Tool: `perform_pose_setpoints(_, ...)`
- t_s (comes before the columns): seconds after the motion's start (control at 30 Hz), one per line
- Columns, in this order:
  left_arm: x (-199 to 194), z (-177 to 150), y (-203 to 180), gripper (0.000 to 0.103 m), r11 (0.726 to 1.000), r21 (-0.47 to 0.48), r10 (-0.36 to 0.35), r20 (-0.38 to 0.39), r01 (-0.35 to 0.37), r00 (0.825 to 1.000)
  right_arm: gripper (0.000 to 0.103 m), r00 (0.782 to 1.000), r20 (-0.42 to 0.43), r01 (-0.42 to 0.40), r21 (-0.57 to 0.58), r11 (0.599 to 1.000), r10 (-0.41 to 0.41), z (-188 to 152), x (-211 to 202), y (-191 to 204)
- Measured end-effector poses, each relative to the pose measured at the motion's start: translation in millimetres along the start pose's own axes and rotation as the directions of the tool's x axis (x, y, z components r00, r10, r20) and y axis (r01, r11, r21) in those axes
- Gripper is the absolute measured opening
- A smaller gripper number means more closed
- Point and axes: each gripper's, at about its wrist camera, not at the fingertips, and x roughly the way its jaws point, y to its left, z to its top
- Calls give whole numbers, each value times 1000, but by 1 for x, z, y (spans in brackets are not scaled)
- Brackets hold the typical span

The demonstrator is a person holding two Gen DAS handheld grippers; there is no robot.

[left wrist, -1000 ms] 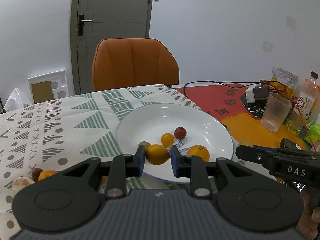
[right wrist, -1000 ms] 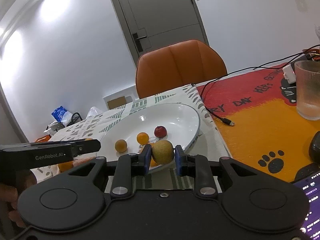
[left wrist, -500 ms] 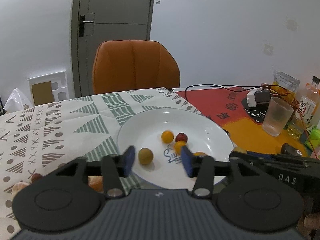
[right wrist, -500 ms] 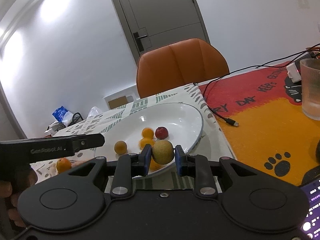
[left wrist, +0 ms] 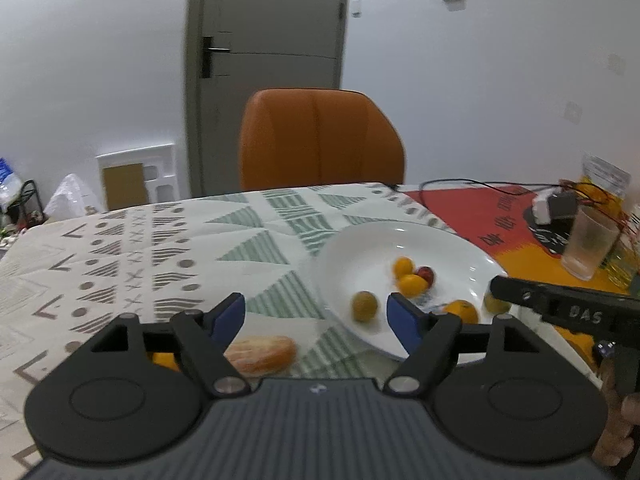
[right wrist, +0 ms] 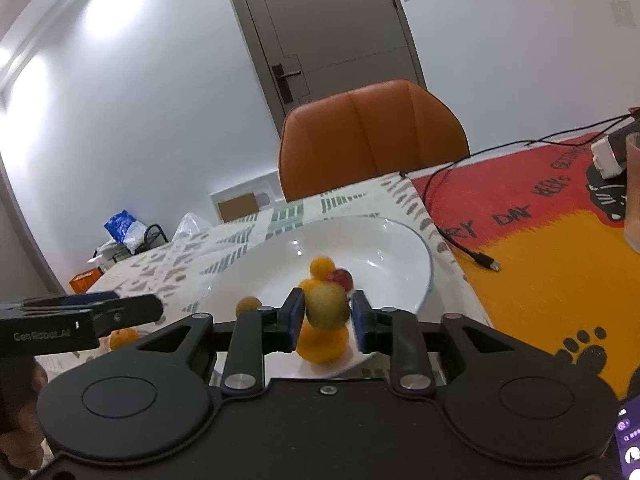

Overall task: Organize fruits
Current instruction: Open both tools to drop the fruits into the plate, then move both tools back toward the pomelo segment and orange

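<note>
A white plate [left wrist: 360, 248] on the patterned cloth holds several small fruits: oranges [left wrist: 404, 267], a red fruit [left wrist: 426, 274] and a yellow-green fruit [left wrist: 365, 306]. My left gripper [left wrist: 316, 318] is open and empty, left of the plate's near rim. A peeled orange piece [left wrist: 262, 354] lies on the cloth under it. My right gripper [right wrist: 326, 316] is shut on a greenish-yellow fruit [right wrist: 327, 306] over the plate's [right wrist: 400, 240] near edge, above an orange [right wrist: 322, 344]. The right gripper also shows in the left wrist view [left wrist: 560, 308].
An orange chair [left wrist: 320, 140] stands behind the table. A red-and-orange mat [right wrist: 540, 240] with a black cable [right wrist: 460, 240] lies right of the plate. A glass [left wrist: 586, 244], a charger and bottles stand at the far right. Loose fruit [right wrist: 124, 338] lies on the cloth at left.
My left gripper opened, let its yellow fruit go into the plate, and drew back to the left. My right gripper kept its fruit and moved over the plate's near edge.
</note>
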Motion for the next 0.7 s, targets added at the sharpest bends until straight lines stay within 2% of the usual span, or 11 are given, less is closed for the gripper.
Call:
perform_pose_setpoints(0.13,-5,0,13,83,999,-22,29,5,-29,1000,42,1000,0,-12,-5,1000,12,1,-1,7)
perform_pose_setpoints(0.33,-14,-2,27,84,998,-24,57,14,-57,998,56,1000,-15,-21,-6,1000,21,1,1,16)
perform_pose_setpoints(0.5,-22,-3,38,84,997,-45,70,19,-70,997,76,999,-19,-30,-28,999,29,0,2,29)
perform_pose_setpoints(0.7,-32,-5,52,85,994,-54,100,25,-98,995,93,998,-29,-52,-45,998,50,-1,5,43)
